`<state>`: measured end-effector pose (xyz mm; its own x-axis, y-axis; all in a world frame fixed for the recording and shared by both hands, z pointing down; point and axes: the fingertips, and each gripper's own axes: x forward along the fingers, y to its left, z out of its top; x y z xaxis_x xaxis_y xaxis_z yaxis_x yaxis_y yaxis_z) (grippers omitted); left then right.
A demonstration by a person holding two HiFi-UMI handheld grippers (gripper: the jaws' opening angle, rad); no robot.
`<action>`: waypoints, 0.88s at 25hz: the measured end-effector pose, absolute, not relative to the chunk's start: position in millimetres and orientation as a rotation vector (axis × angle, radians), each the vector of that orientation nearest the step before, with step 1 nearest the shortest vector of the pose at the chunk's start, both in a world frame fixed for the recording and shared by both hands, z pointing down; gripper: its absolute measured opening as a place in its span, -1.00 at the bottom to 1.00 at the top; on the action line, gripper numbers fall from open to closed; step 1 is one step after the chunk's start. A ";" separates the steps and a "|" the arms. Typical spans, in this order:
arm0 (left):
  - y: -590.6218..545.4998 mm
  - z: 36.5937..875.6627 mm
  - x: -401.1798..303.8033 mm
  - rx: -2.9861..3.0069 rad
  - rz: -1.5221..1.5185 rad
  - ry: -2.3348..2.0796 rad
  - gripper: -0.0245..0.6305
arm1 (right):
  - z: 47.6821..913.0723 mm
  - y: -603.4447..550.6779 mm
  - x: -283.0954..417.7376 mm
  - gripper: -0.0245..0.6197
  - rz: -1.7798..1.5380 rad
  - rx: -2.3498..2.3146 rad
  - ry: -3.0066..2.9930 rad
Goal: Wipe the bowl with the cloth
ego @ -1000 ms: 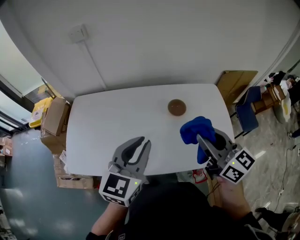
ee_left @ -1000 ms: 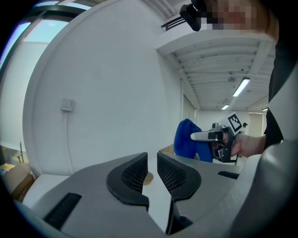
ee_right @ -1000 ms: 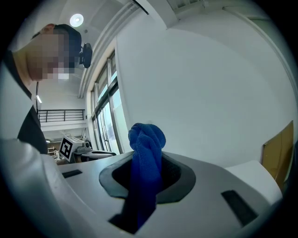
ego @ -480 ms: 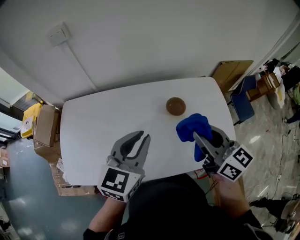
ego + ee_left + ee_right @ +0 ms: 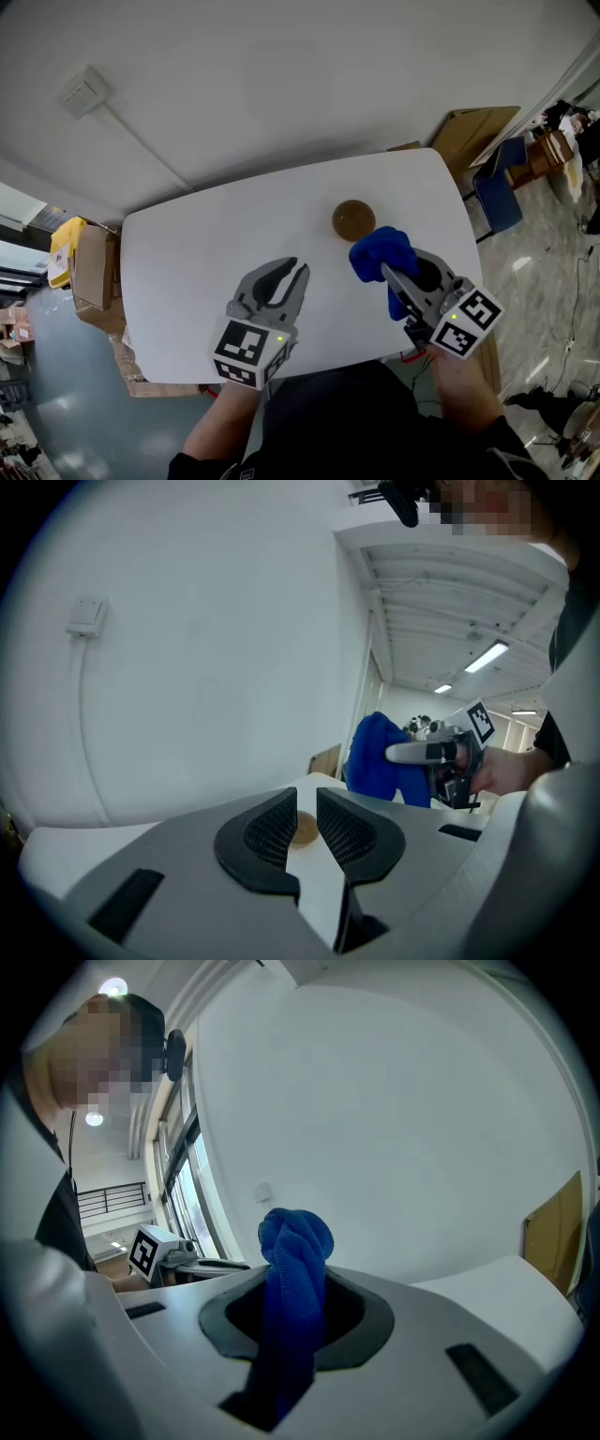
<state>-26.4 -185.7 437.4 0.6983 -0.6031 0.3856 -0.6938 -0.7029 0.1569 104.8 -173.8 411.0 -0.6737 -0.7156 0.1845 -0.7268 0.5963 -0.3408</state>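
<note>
Right gripper carried cloth closer to bowl

**Three cameras over one table**

The head view looks steeply down on the white table from well above. The left gripper and right gripper sit close at its lower edge. Each gripper view sits low, just behind its own jaws, and faces across the tabletop toward the wall. Each catches the other gripper off to one side. All three views share the wall switch box.
</note>
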 end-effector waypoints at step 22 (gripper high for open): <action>-280.9 598.0 50.1 2.468 0.719 -0.858 -0.47 | 566.4 -255.2 148.5 -0.68 0.911 1.257 -2.570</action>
<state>50.1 -280.9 598.0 0.6743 -0.4394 0.5935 -0.6615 -0.7166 0.2210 148.5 -255.2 566.4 -0.6414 -0.6712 0.3714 -0.7553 0.4678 -0.4590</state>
